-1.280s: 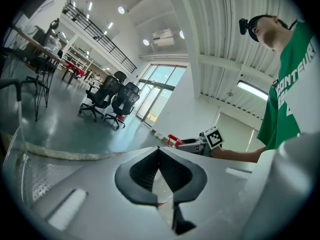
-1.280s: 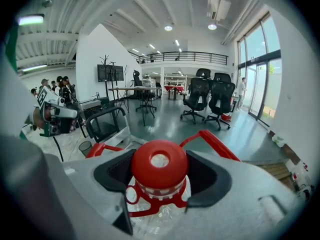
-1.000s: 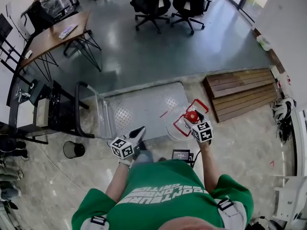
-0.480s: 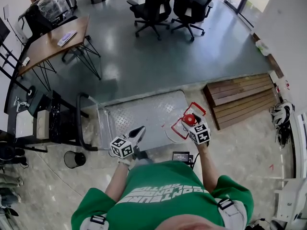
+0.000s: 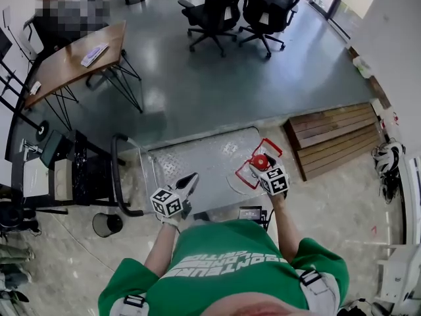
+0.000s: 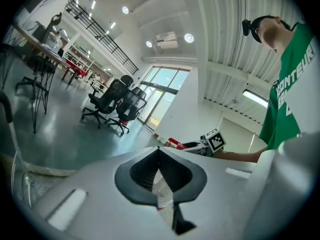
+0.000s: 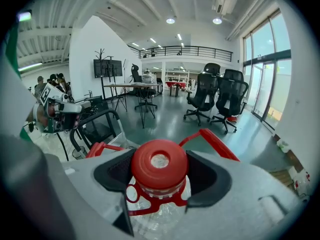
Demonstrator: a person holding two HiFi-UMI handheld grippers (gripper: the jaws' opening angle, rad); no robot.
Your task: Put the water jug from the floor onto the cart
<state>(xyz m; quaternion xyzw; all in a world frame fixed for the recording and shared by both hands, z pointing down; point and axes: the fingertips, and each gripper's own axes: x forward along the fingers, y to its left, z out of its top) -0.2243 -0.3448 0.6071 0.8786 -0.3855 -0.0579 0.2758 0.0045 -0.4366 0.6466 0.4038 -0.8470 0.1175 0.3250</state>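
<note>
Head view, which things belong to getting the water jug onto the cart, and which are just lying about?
In the job: water jug, right gripper clamped on its neck, cart.
Lying about: office chairs, wooden table, wooden pallet, small bin; left gripper shut, holding nothing.

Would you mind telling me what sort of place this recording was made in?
Most likely an open-plan office or workshop hall: black swivel office chairs stand on a polished grey floor, there is a long wooden desk, and a railed mezzanine runs above. A platform cart stands nearby.
</note>
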